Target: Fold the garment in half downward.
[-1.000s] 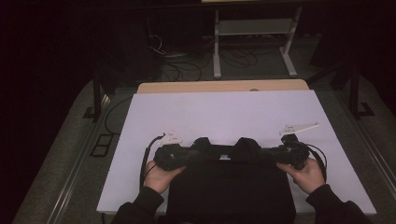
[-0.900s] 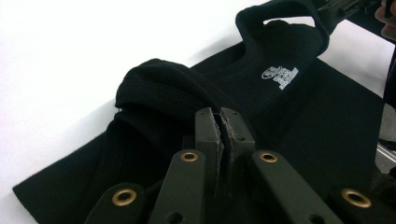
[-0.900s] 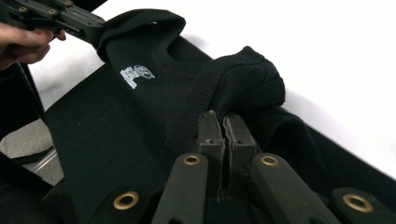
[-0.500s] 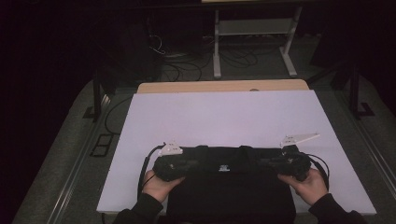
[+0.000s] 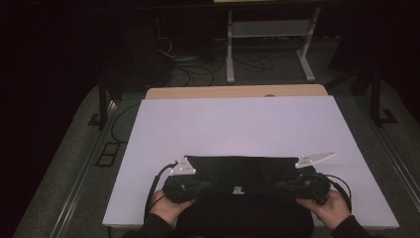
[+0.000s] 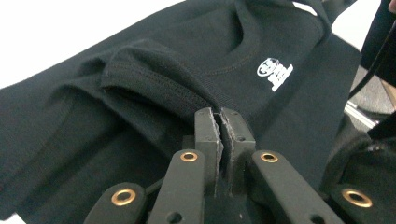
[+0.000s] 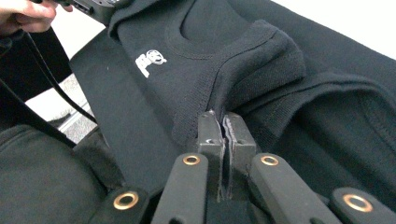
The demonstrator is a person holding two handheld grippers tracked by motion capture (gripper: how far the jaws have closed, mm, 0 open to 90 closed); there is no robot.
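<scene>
You have a black garment [image 5: 242, 198] lying at the near edge of the desk [image 5: 237, 129], its near part hanging over that edge toward you; its far edge runs straight across between the two grey plates. Your left hand-held gripper [image 5: 198, 187] sits at the garment's left side and your right hand-held gripper [image 5: 287, 187] at its right side, well apart, with the small white logo [image 5: 238, 189] between them.

In the left gripper view your left hand-held gripper [image 6: 220, 122] has its jaws pressed together on a ribbed, stitched fold of the garment [image 6: 154, 79]; the white logo [image 6: 275, 73] lies beyond it, to the right. In the right gripper view your right hand-held gripper [image 7: 219, 125] is likewise pinching a ribbed fold of the garment [image 7: 261, 60]; the logo [image 7: 149, 60] lies to its left, and your left hand [image 7: 25, 14] appears in the top left corner.

The far half of the desk is bare white surface, open right up to its far edge, where a strip of wood [image 5: 237, 91] borders it; narrow bare margins lie either side of the garment.
</scene>
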